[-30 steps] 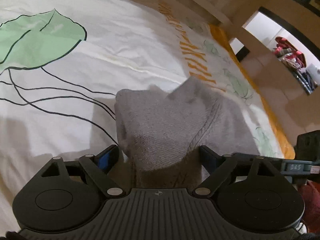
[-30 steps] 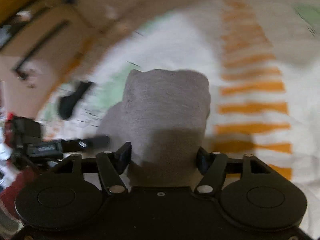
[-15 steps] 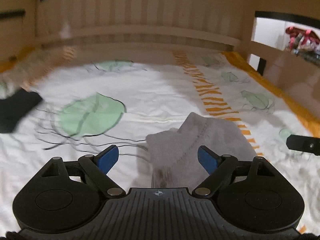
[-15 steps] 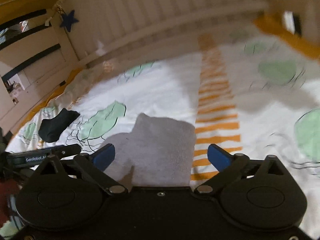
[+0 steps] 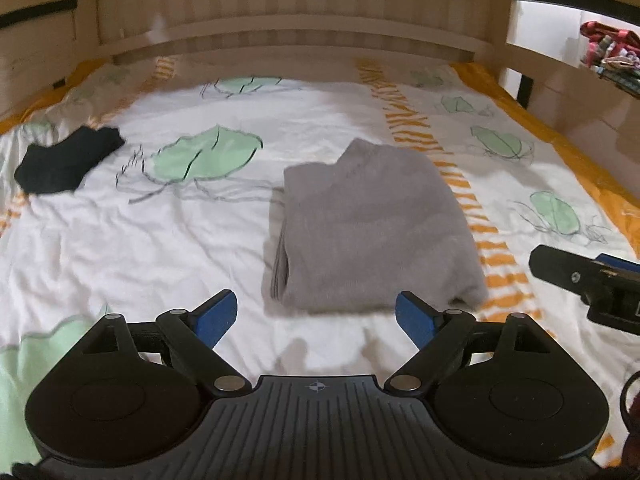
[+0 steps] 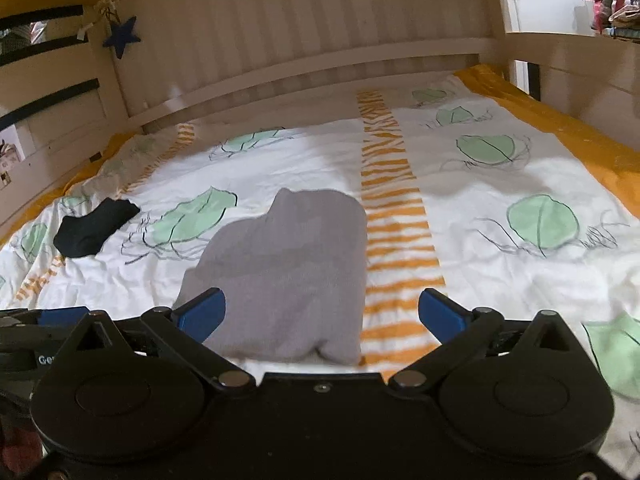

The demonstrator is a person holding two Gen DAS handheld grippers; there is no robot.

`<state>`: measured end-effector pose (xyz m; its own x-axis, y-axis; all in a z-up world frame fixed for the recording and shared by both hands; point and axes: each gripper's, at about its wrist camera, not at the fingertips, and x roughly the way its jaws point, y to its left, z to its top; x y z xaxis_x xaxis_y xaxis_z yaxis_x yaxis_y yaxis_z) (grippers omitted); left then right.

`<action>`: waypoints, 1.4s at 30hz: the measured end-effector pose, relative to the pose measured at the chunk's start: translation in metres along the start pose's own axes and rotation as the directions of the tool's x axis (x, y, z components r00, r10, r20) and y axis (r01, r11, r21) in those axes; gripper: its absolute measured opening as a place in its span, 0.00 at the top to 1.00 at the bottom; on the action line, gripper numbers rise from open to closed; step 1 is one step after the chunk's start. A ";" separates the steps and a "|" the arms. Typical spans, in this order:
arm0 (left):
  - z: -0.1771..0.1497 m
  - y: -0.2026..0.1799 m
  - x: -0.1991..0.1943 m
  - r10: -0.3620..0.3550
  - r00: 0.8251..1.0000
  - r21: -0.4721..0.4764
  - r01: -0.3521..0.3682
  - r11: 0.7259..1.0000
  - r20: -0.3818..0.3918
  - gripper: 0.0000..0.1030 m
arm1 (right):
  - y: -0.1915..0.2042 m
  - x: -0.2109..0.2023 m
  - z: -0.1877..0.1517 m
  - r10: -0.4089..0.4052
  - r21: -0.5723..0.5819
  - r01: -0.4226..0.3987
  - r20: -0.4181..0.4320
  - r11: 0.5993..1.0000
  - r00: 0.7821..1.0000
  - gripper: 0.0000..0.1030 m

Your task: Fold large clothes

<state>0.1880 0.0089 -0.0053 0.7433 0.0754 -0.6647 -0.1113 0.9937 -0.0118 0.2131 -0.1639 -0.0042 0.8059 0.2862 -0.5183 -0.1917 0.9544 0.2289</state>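
Left wrist view: grey knitted jumper (image 5: 372,232) lies folded on the leaf-printed bed sheet (image 5: 160,248), mid-bed. Both grippers, left gripper (image 5: 316,316) and right gripper (image 6: 322,312), have backed away; right jaws just spread, both released, empty. Fold looks finished.

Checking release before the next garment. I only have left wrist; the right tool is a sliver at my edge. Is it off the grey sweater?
Observer: Yes. The right tool is open and its jaws have just been opening. Its blue pads press nothing, and the grey sweater lies folded on the duvet.
Operator: Anything near-right of it?
Observer: Only print there, a green leaf. No garment.
Operator: Dark shape cut off at my top-left?
Observer: A blue star hanging from the bed frame.
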 end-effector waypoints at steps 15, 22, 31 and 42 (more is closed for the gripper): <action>-0.024 -0.005 -0.025 0.007 1.000 -0.007 -0.007 1.000 -0.010 0.16 | 0.011 -0.033 -0.026 -0.029 -0.036 0.029 0.014 0.999 0.999 0.00; -0.028 -0.007 -0.028 0.013 1.000 -0.009 -0.013 1.000 -0.014 0.16 | 0.016 -0.032 -0.032 -0.019 -0.054 0.019 -0.004 0.998 1.000 0.01; -0.032 -0.006 -0.028 0.026 0.999 0.001 -0.026 1.000 -0.034 0.16 | 0.020 -0.030 -0.036 -0.011 -0.075 0.009 -0.025 0.997 1.000 0.01; -0.034 -0.001 -0.024 0.045 0.997 -0.002 -0.045 0.999 -0.056 0.16 | 0.021 -0.028 -0.037 -0.019 -0.076 0.015 -0.044 0.997 0.999 0.00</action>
<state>0.1475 0.0028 -0.0148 0.6995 0.1156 -0.7052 -0.1463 0.9891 0.0169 0.1659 -0.1491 -0.0153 0.7841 0.2719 -0.5579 -0.2216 0.9623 0.1575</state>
